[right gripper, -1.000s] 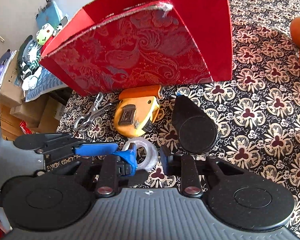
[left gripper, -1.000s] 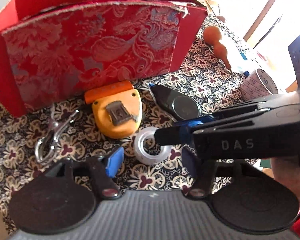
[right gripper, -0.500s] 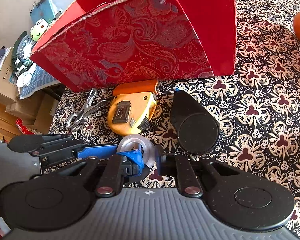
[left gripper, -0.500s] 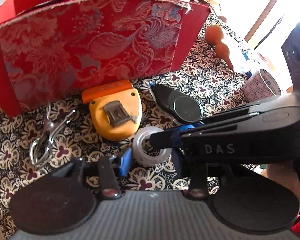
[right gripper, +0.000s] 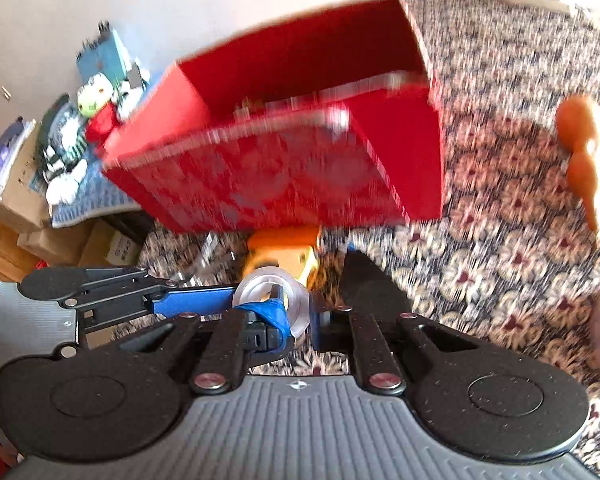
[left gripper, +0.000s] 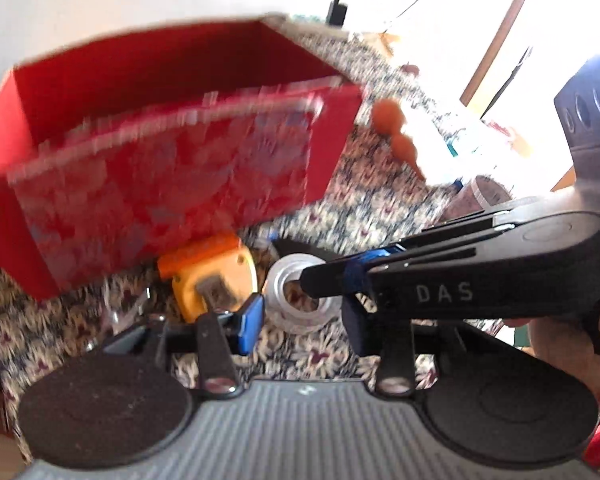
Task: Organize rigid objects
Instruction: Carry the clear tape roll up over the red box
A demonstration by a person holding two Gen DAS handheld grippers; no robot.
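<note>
A clear tape roll [left gripper: 296,300] hangs just above the flowered cloth [left gripper: 380,208], held from two sides. My left gripper [left gripper: 302,320] is shut on it, with a blue pad [left gripper: 252,320] against its outer wall on the left. My right gripper [left gripper: 308,280] comes in from the right, one finger through the hole, shut on the roll's wall. In the right wrist view the tape roll [right gripper: 272,292] sits in my right gripper [right gripper: 298,316], and the left gripper's blue finger [right gripper: 196,306] meets it from the left. Behind stands the open red box [left gripper: 160,184] [right gripper: 280,168].
An orange tape measure [left gripper: 212,276] [right gripper: 284,252] lies before the box, a black oval case [right gripper: 364,292] to its right and a blurred metal clip [left gripper: 120,312] to its left. An orange gourd [left gripper: 396,136] [right gripper: 576,152] lies farther right. Boxes and toys [right gripper: 92,96] stand beyond the table's left edge.
Both grippers closed on the tape roll and have risen with it off the cloth. The views now look down into the red box and are blurred by motion.
</note>
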